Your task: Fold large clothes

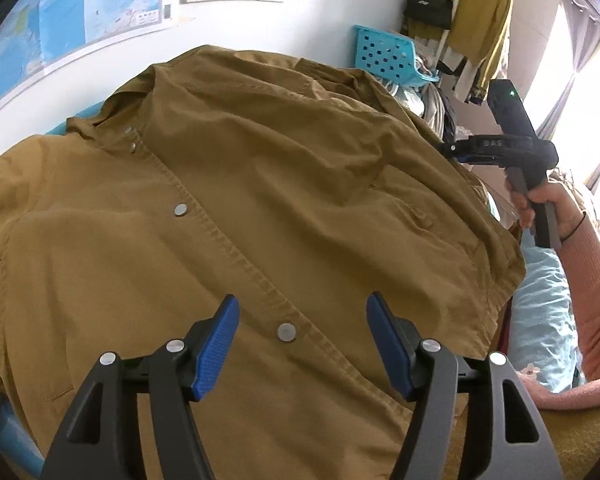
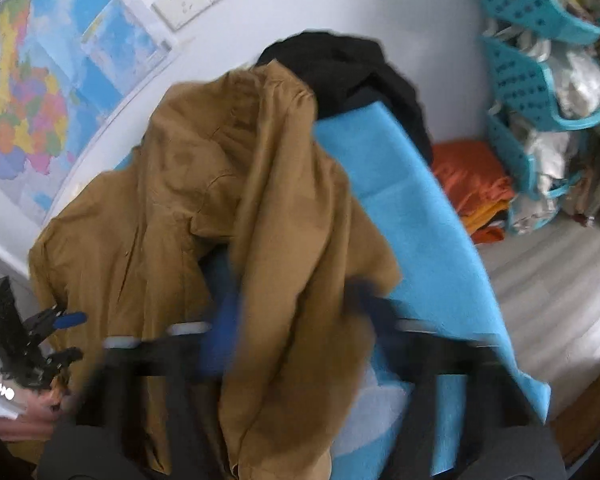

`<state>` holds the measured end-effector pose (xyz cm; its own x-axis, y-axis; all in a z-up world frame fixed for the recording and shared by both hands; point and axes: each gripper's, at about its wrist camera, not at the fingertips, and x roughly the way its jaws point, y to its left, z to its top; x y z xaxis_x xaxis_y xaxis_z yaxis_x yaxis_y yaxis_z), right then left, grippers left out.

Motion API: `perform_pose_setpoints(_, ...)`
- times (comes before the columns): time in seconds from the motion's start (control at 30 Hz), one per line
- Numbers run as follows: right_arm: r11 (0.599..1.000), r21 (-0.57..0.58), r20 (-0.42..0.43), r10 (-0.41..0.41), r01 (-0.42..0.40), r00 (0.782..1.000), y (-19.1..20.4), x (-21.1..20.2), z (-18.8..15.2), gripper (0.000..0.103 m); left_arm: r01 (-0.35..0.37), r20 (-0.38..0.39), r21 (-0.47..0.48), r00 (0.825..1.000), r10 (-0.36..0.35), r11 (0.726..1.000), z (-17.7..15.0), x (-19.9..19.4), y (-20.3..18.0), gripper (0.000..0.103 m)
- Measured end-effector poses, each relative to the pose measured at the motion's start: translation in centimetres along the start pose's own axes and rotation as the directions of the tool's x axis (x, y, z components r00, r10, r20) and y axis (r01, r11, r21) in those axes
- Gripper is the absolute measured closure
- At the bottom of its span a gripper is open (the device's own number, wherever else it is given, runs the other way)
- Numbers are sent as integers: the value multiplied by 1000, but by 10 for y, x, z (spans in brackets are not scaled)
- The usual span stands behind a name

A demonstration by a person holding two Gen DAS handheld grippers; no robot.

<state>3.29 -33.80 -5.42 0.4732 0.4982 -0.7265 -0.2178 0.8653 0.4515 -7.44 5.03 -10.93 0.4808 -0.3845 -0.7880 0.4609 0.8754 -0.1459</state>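
A mustard-brown jacket lies front up with its snap placket running diagonally. My left gripper hovers open just above the placket, one snap between its blue pads and nothing gripped. It also shows at the lower left of the right wrist view as the left gripper. My right gripper, held by a hand, meets the jacket's right edge. In its own view the right gripper is smeared by motion. A raised fold of the jacket runs down between its fingers, which appear shut on it.
Under the jacket lies a blue sheet, and a black garment sits behind it. Folded orange clothes and stacked turquoise baskets stand at the right. A map hangs on the wall. A pink sleeve crosses the right side.
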Motion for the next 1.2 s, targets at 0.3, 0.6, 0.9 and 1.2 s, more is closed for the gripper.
perform_pose_setpoints(0.3,998,-8,149,57,-56,987,35,-116,78,99,-7,20,-41,1000,7,999,18,1,23,38)
perform_pose_setpoints(0.6,957,-157,-80,235,-245,969,164,-88,71,98,47,95,-66,995,-41,997,30,-11,43,33)
perform_pose_setpoints(0.9,867,-214,-340,366,-451,866,263,31,31,82,136,170,-144,979,-111,980,23,-38,80,28)
perform_pose_setpoints(1.2,879,-289,-210,329,-380,921,232,32,58,47,158,160,-226,979,-124,961,-10,-55,113,26)
